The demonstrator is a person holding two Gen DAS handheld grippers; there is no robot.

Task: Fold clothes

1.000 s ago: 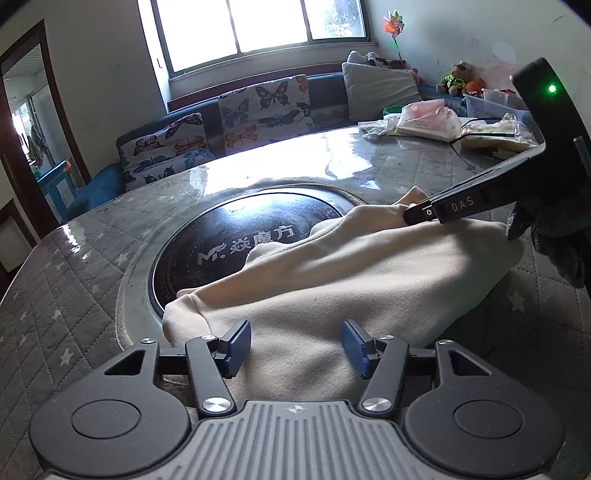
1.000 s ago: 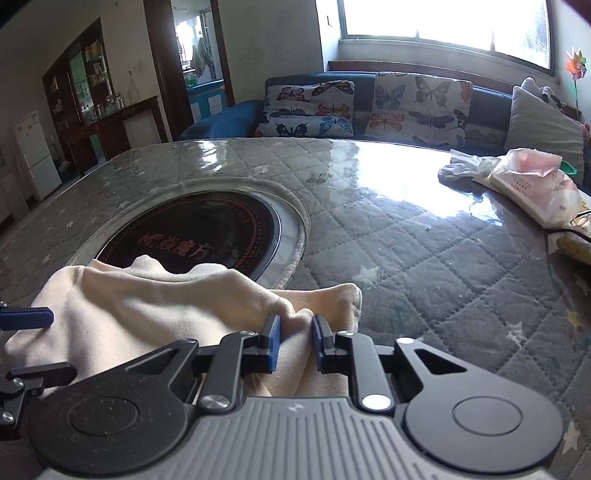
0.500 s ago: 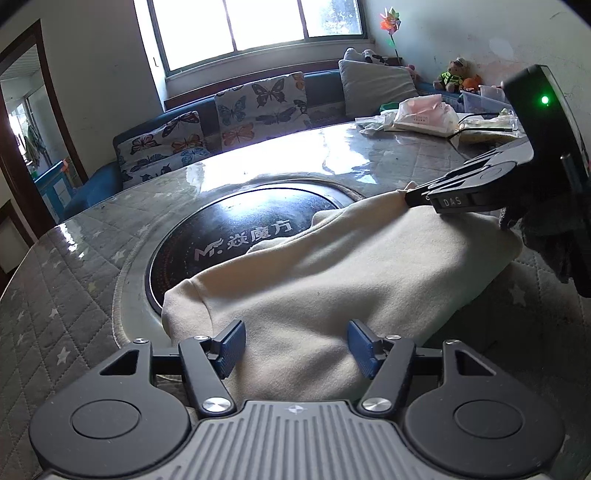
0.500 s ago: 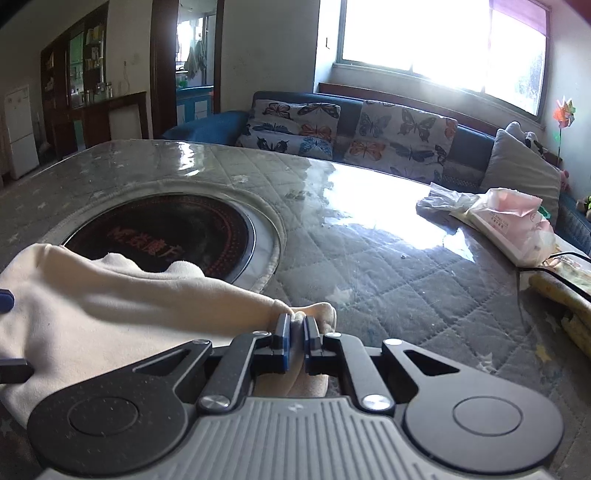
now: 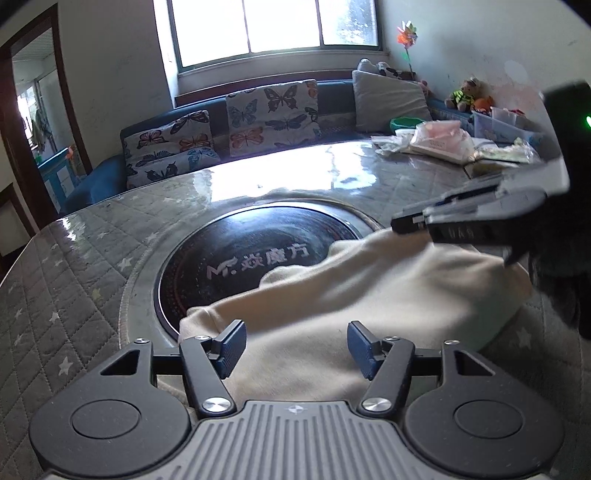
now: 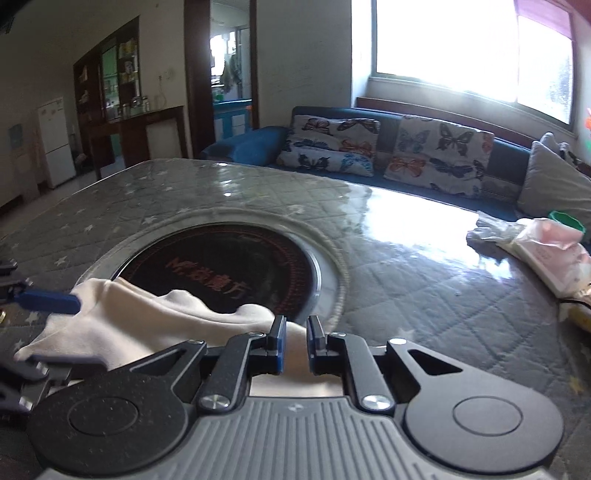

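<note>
A grey quilted table cover scattered with pale stars [image 5: 66,280] spreads under a glossy clear sheet that mirrors the window light. Set into the table's middle is a round black glass cooktop with printed lettering [image 5: 255,254], ringed by a pale rim. The cream fleece garment [image 5: 332,314] lies rumpled on the near side, part of it draped over the cooktop's edge.

The left gripper [image 5: 294,349] hangs over the near part of the garment with its blue pads spread apart, gripping nothing; its jaws have just been closing a little. The right gripper [image 6: 296,341] is clenched on a raised fold of the cream cloth, lifting that edge off the table.

Behind the table runs a dark blue sofa with butterfly-print cushions [image 6: 436,155] and a plain grey pillow [image 5: 388,99] below a bright wide window [image 5: 273,29]. Crumpled plastic bags and a pink packet [image 6: 546,251] crowd the far right of the table. A white refrigerator [image 6: 55,140] stands beside dark wooden shelving near an open doorway.
</note>
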